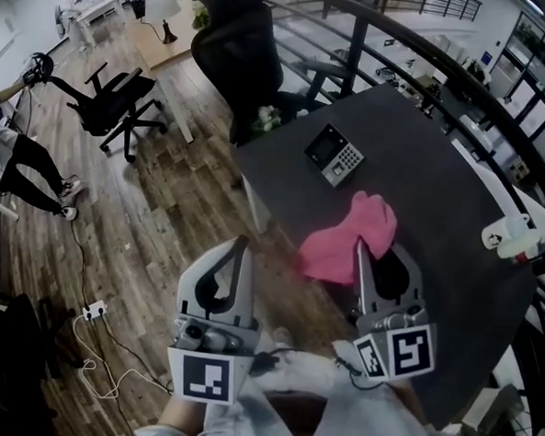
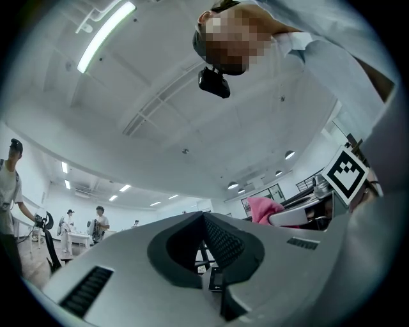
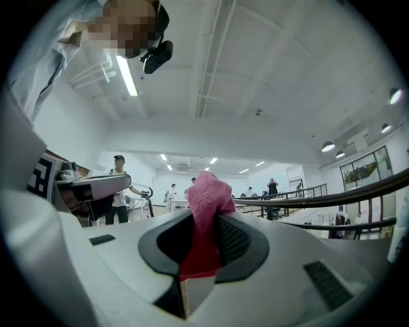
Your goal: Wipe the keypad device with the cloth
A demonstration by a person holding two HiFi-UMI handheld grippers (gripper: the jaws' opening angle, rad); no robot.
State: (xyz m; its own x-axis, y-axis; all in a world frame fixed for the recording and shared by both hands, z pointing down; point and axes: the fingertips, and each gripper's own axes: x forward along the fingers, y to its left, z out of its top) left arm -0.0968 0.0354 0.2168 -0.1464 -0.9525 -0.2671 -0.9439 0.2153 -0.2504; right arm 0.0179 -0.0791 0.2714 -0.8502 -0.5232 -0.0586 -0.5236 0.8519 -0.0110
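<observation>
The keypad device (image 1: 333, 154), black with a grey key block, lies on the dark table (image 1: 441, 177) toward its far left corner. Nearer me, a pink cloth (image 1: 350, 236) is bunched up by the table's front-left edge. My right gripper (image 1: 360, 247) is shut on the cloth, and in the right gripper view a fold of pink cloth (image 3: 206, 211) stands pinched between the jaws of that gripper (image 3: 206, 223). My left gripper (image 1: 244, 245) hangs over the wooden floor left of the table, apart from the cloth. Its jaws are shut with nothing between them (image 2: 204, 218).
A white object (image 1: 515, 235) sits at the table's right edge. A black office chair (image 1: 235, 49) stands behind the table's far corner and another (image 1: 114, 101) farther left. A curved railing (image 1: 465, 81) runs past the table. A power strip (image 1: 92, 310) with cables lies on the floor.
</observation>
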